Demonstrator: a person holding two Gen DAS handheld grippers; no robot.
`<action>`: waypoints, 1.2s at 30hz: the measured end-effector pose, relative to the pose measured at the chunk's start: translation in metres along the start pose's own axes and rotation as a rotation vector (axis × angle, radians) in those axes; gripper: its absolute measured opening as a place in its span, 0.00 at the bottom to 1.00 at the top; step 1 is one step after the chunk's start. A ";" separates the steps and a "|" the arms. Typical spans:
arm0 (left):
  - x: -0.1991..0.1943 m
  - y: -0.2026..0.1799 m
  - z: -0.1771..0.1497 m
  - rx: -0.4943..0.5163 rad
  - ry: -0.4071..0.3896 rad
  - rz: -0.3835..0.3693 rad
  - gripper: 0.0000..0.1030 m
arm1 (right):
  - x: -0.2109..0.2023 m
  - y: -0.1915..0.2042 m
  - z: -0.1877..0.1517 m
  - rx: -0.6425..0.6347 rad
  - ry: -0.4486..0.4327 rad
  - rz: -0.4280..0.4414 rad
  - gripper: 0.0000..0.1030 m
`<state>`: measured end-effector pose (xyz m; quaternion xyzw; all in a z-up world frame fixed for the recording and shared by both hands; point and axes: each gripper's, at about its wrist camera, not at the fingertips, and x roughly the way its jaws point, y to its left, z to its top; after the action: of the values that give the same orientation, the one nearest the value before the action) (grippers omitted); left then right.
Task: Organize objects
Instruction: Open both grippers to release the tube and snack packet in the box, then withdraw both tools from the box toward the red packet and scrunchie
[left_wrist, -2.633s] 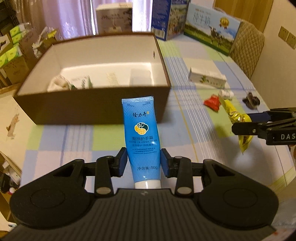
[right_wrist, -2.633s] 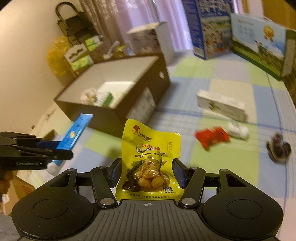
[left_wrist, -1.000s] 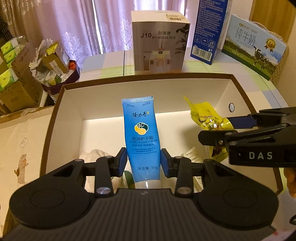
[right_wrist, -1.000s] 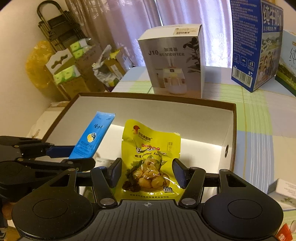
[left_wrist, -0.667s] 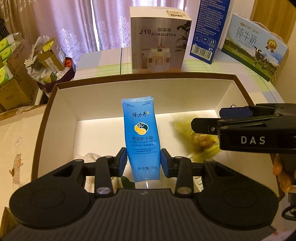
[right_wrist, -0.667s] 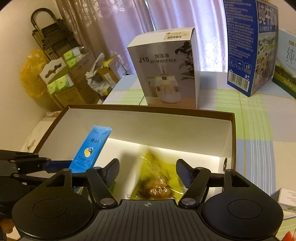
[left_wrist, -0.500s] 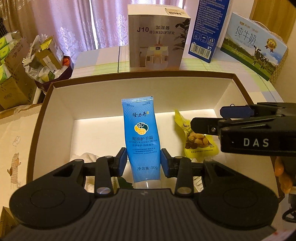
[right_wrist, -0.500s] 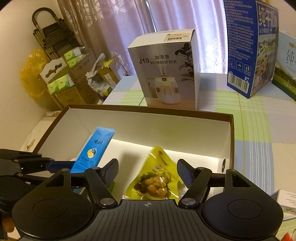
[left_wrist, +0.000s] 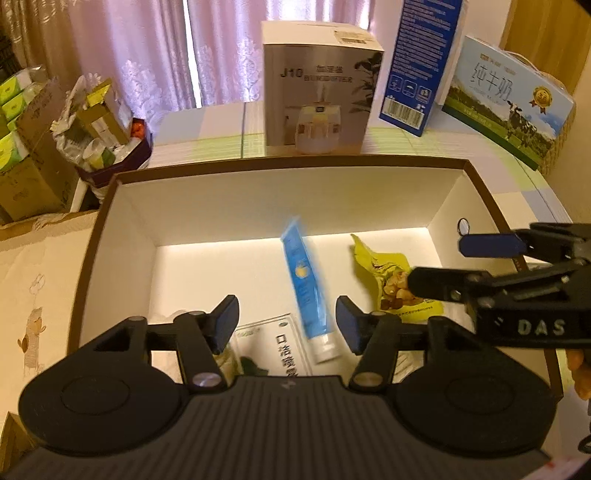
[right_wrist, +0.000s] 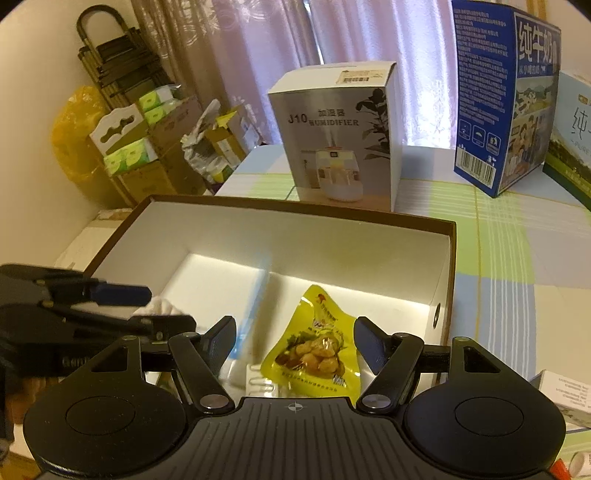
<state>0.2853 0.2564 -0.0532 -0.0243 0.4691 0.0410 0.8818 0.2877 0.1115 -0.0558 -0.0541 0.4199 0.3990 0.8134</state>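
Tube released into the box

Release is the news here: half a second ago the left gripper (left_wrist: 287, 319) was pinching the blue hand-cream tube (left_wrist: 303, 288) upright between its pads, and now its jaws stand spread with nothing between them. The tube shows blurred and tilted, cap end toward the camera, inside the brown box (left_wrist: 288, 162); the blur suggests it is mid-fall or only just landing, so whether it has settled on the white floor cannot be told. In the right wrist view the same tube (right_wrist: 255, 306) is a pale blue streak just left of the yellow snack packet (right_wrist: 314, 350).

That packet (left_wrist: 391, 280) lies flat on the box floor, to the right of the tube and apart from it, in the same spot as half a second ago. The right gripper (right_wrist: 295, 341) hangs over it with its jaws wide apart and empty, unchanged over that half second.

A white printed card or packet (left_wrist: 280, 347) and some crumpled white material (right_wrist: 162, 308) also lie in the box, near its front edge.

For the task, both carried items now sit inside the box, so this pair looks done. A small white carton (right_wrist: 565, 391) shows at the right edge outside the box, and both hands are free, so fetching more items probably comes next
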 end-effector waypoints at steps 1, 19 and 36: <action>-0.002 0.001 -0.001 -0.003 0.001 0.006 0.57 | -0.002 0.002 -0.001 -0.008 0.000 0.000 0.66; -0.055 0.005 -0.030 -0.047 -0.012 0.033 0.80 | -0.041 0.021 -0.022 -0.028 0.002 0.009 0.67; -0.104 -0.021 -0.065 -0.065 -0.042 0.026 0.84 | -0.096 0.029 -0.058 -0.003 -0.013 0.014 0.67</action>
<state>0.1754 0.2254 -0.0031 -0.0461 0.4493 0.0682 0.8896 0.1992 0.0490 -0.0161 -0.0498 0.4145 0.4058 0.8130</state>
